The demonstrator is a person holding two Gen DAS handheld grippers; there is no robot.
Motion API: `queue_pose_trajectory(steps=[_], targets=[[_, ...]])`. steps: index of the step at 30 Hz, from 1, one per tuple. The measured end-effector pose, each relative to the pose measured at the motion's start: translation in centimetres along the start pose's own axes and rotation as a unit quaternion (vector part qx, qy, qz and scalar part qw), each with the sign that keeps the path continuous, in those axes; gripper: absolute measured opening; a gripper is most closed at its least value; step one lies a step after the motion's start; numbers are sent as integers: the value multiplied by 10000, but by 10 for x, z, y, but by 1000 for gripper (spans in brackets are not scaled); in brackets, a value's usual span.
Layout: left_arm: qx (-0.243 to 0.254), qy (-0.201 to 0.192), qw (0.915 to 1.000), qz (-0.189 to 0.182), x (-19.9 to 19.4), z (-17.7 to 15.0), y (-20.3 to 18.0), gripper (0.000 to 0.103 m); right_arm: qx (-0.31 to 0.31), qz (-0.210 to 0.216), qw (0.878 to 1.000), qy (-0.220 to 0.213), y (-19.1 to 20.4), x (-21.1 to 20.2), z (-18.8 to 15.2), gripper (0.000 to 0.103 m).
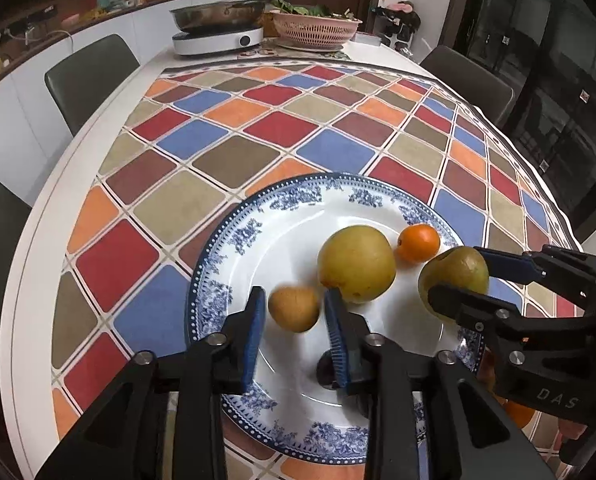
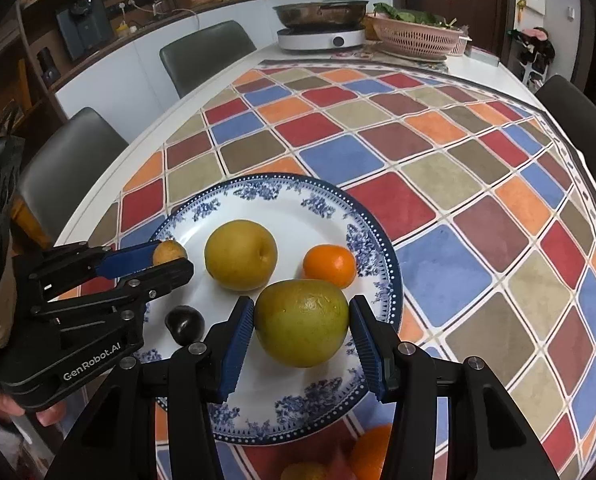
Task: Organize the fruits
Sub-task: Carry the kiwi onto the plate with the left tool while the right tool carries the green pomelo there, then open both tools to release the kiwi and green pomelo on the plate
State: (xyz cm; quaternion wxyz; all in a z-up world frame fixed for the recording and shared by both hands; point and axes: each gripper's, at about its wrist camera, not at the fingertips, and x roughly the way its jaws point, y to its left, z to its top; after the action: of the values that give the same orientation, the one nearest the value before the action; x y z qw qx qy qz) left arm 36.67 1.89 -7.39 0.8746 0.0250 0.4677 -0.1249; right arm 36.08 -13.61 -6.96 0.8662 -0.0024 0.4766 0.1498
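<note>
Left tool [image 1: 293,332] stands parted around a small brown fruit [image 1: 293,309], pads clear of it, low over the blue-patterned plate [image 1: 233,236]. Right tool [image 2: 302,340] grips a green pear-like fruit [image 2: 302,322] above the plate's near side. 1 yellow pear [image 2: 241,255], 1 orange [image 2: 330,266] and 1 dark plum [image 2: 185,326] lie on the plate, on the checked tabletop [image 2: 438,152].

Risk, as I judge it: the small fruit, slightly blurred, may roll off toward the rim once free; the green fruit could knock the orange when lowered. More orange fruit sits cut off at the bottom edge, hard to identify.
</note>
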Motion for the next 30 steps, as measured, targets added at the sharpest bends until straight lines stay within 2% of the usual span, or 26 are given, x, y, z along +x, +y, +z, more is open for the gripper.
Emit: queue_pose_trajectory(steps=[1,4,5,11,14,16,17,19,24,30], targets=[[-8,-42,10000,12,-3,0,0,44,23,8,10000,3,-1,0,0,50],[11,-112,9997,207,-11,-1,0,44,108,3,9999,37,-3,1,0,50],[30,-120,9993,344,-14,-1,-1,44,136,8,9999,-17,-4,-1,0,50],[-25,-247,9979,592,-43,-8,-5,45,35,-113,9992,-374,-1,-27,1,51],[-39,-378,9973,635,-59,-14,-10,50,-53,-177,9986,-497,3,-43,-3,52],[-11,-507,9964,675,-72,-19,-15,50,-84,-177,9981,-588,4,-53,-7,64],[8,-565,9960,695,-78,-21,-17,50,-93,-199,9974,-688,5,-60,-11,65],[53,-680,9949,741,-89,-25,-22,55,-106,-207,9967,-777,6,-69,-15,65],[106,-908,9930,753,-112,-33,-32,58,-13,-183,9951,-976,6,-95,-25,65],[196,-1154,9901,775,-135,-47,-48,65,-128,-346,9918,-1224,6,-123,-39,65]])
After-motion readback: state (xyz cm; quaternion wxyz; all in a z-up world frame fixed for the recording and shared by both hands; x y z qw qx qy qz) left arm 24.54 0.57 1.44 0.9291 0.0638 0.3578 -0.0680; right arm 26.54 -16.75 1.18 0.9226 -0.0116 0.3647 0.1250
